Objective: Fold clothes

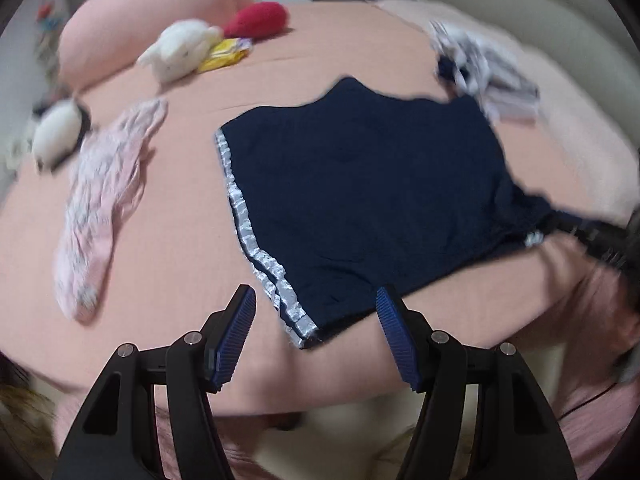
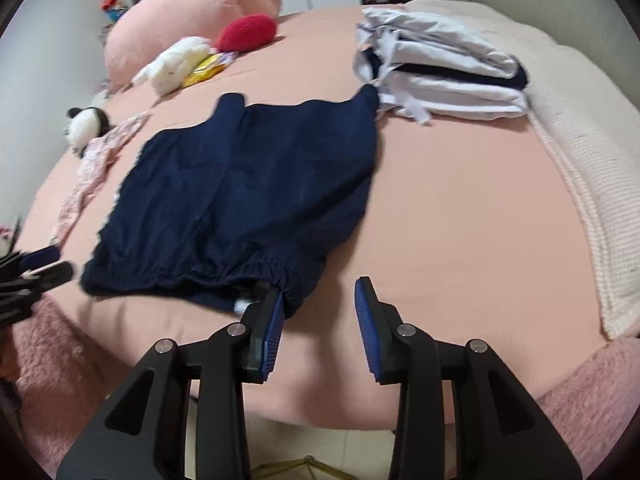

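Navy shorts (image 1: 360, 200) with a silver side stripe (image 1: 256, 248) lie flat on the pink bed; they also show in the right wrist view (image 2: 240, 200), waistband toward me. My left gripper (image 1: 316, 300) is open above the shorts' near striped corner, holding nothing. My right gripper (image 2: 320, 292) is open at the waistband's right end, its left finger (image 2: 272, 320) touching the fabric edge. The right gripper also shows at the right edge of the left wrist view (image 1: 600, 236), and the left gripper at the left edge of the right wrist view (image 2: 36, 272).
A stack of folded white and navy clothes (image 2: 444, 76) lies at the back right. A pink patterned garment (image 1: 100, 208) lies left. Plush toys (image 1: 180, 50), a red one (image 2: 246, 32), a panda (image 2: 86, 124) and a pink pillow (image 2: 188, 12) are at the back. A cream blanket (image 2: 580, 152) edges the right.
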### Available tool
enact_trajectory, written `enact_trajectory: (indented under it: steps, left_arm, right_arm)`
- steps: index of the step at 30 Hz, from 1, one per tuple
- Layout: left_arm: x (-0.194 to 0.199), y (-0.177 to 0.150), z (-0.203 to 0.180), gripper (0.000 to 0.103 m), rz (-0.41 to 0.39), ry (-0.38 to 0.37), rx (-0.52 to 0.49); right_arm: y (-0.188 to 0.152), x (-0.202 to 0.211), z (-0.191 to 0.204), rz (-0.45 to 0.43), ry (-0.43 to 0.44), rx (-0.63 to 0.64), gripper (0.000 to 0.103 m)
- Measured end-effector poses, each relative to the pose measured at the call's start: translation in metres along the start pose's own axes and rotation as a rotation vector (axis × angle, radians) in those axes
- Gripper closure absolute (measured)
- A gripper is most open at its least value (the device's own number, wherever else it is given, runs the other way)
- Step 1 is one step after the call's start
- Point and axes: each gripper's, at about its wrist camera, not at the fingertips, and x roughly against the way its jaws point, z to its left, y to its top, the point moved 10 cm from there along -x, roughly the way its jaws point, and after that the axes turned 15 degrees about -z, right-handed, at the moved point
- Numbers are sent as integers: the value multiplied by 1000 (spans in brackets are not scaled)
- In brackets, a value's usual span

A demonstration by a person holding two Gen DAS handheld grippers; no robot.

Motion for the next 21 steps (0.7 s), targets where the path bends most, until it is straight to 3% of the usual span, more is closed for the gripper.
enact_trajectory:
  steps: [2,5,7,8,10,12,14,17,21]
  left_arm:
    - [-9,-1,-22,38,7,-45,-82]
    - [-33,-9,-46,38,49,-72,-190]
    - [-49,-15,-51,51,83,-66,-209]
    - [-54,-15,-50,62,93,-64,-195]
    - [-58,-11,-45,66,91,-67,-119]
    - [-54,-3,-35,85,63,-65,-28]
    - [-49,4,-23,93,35,-52,54]
    - [-41,8,-14,93,4,-15,43]
    - [-42,0,-5,93,16,43,38]
  right_arm:
    - [-4,0,10,14,35,30,67]
    - [-6,-2,14,8,14,57,67]
    - [-6,-3,14,8,8,54,67]
    - [-6,-2,13,5,3,54,67]
    - [-5,1,9,0,-6,52,65]
    - [-5,5,8,-2,-3,47,61]
    - [-4,7,9,-1,18,24,61]
    - [-1,9,14,-9,30,21,61]
    - [-13,-5,22,35,-33,142,61]
